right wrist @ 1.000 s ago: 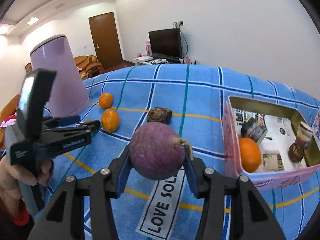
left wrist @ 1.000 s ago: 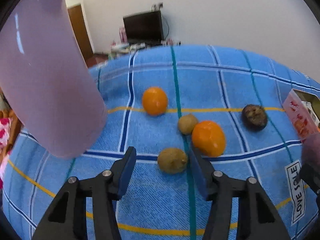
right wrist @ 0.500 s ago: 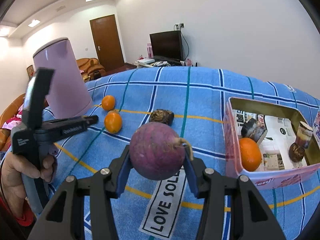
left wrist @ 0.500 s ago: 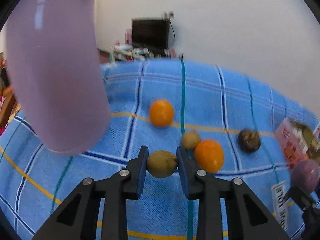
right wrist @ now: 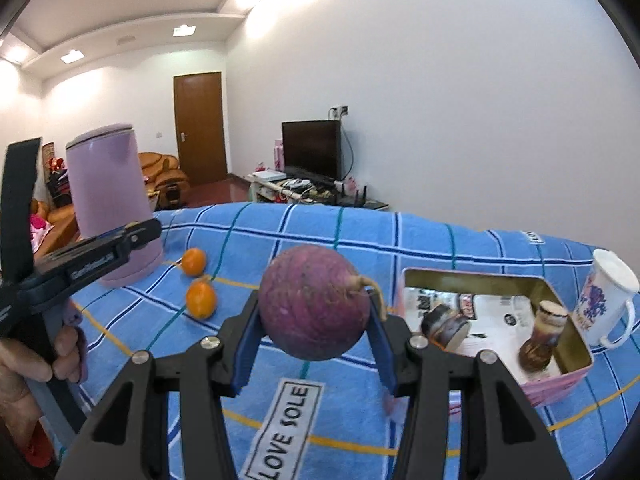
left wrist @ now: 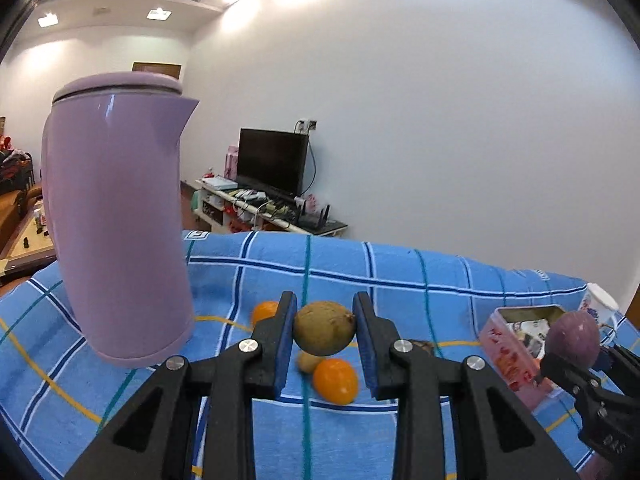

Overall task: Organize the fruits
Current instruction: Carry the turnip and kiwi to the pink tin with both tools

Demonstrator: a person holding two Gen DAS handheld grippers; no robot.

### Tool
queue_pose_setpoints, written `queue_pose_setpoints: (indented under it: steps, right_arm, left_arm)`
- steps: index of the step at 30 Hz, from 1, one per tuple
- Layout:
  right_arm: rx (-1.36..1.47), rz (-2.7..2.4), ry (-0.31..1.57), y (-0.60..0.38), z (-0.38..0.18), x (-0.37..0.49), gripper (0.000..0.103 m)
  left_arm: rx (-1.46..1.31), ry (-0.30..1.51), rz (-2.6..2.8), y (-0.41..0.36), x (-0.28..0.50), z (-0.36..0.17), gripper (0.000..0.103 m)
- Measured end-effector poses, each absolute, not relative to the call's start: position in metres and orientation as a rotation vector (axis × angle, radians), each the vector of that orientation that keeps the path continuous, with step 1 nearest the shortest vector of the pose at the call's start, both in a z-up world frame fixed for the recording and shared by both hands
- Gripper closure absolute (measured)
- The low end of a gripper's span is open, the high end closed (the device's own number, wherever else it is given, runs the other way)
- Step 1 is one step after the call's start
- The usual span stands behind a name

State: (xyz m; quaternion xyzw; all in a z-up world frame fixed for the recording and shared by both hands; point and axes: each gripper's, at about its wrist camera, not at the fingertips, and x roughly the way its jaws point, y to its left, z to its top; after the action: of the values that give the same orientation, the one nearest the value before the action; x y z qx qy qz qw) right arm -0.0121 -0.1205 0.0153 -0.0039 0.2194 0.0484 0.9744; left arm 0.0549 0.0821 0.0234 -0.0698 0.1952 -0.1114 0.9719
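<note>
Kiwi (left wrist: 324, 333) pinched in left gripper (left wrist: 325, 338) fingers, purple fruit (right wrist: 314, 302) pinched in right gripper (right wrist: 312, 316), both lifted clear, likely bound for pink tin (right wrist: 560, 380); oranges (right wrist: 201, 299) left of tin.

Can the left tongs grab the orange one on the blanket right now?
Probably not yet. The left tongs are shut on a brown fruit, so they are full, though nothing blocks the orange fruit below them.

tall purple jug (left wrist: 116, 236) blocking left, open cloth (right wrist: 320, 236) behind fruit
</note>
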Motion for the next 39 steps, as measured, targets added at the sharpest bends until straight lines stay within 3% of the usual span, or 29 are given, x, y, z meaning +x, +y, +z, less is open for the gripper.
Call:
queue_pose_setpoints:
  steps: [39]
  right_arm:
    - [0.143, -0.234, 0.403, -0.336, 0.024, -0.035, 0.051]
  left_arm:
    - [0.000, 0.429, -0.516, -0.105, 0.005, 0.036, 0.072]
